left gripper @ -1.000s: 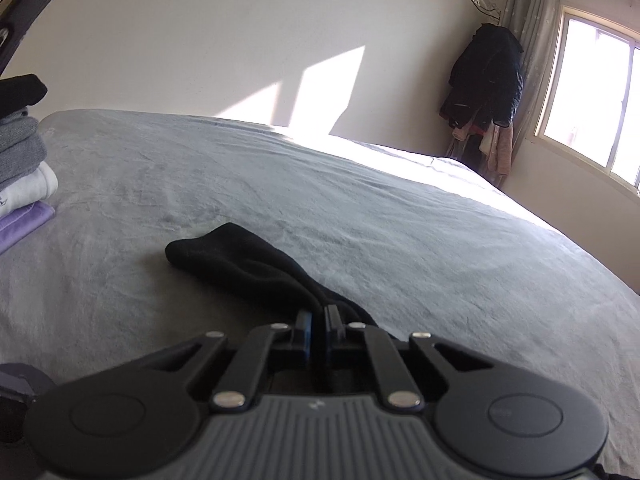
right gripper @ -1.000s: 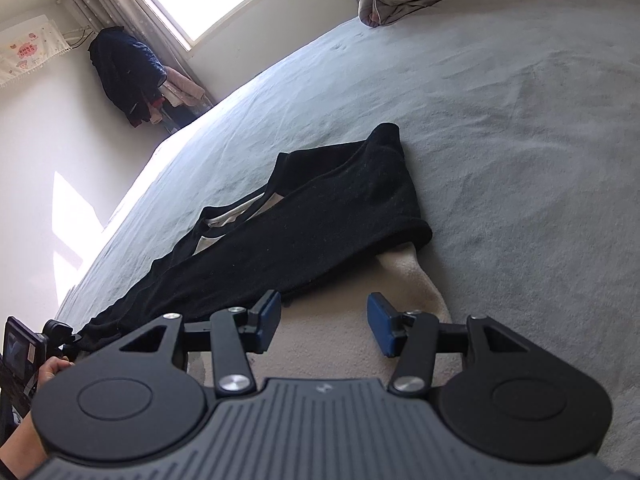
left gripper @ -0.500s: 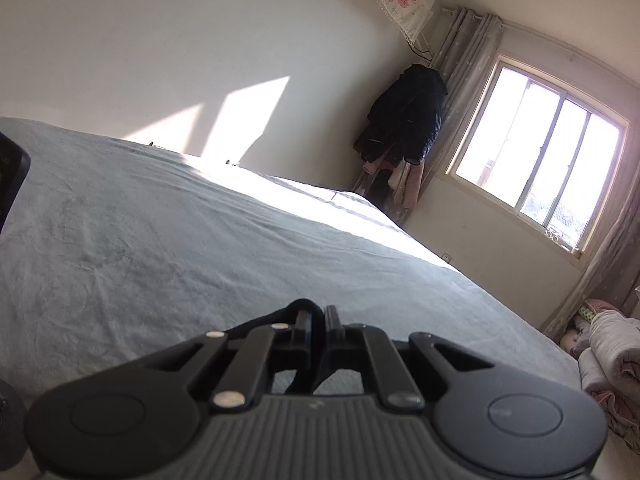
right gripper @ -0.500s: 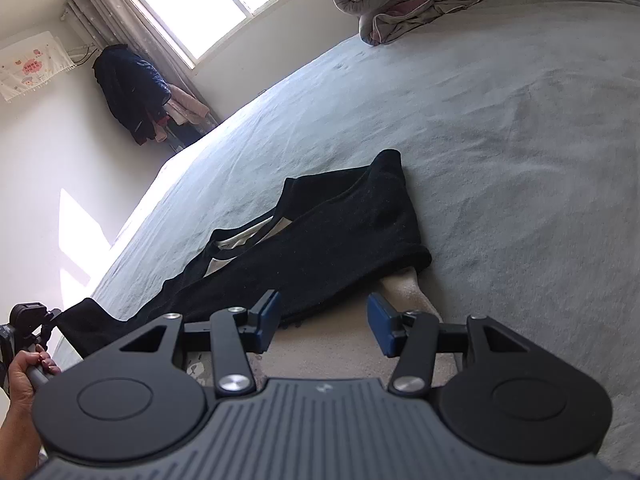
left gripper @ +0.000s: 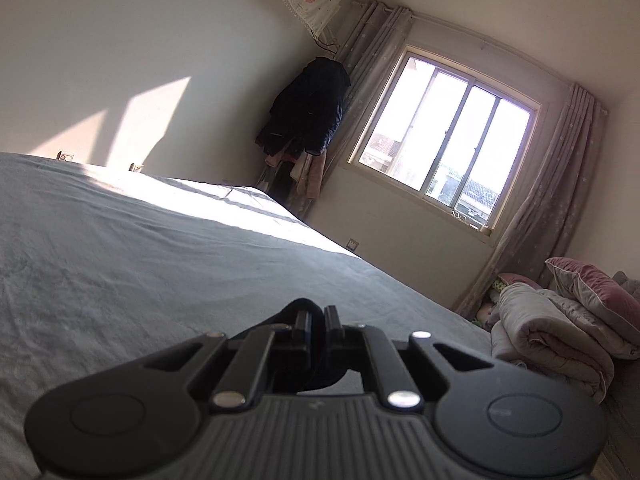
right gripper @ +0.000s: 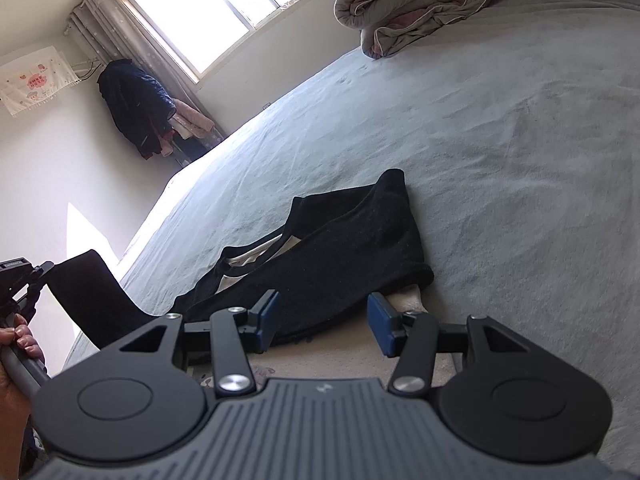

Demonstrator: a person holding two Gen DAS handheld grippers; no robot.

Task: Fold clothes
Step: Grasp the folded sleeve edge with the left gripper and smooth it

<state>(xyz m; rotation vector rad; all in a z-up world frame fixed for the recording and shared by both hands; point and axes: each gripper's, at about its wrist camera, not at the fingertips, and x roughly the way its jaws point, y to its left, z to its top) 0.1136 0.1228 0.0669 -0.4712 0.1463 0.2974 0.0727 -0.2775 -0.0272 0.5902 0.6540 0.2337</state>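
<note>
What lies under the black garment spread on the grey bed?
A cream garment pokes out under the black garment near the open right gripper, with cream also showing at its neckline. How far it reaches underneath is covered. Both rest on the grey bedspread.

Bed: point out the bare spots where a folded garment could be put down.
Bare grey bed lies between the black garment and the rolled quilt, and right of the garment. Crowded near the right gripper, where the garment lies.
</note>
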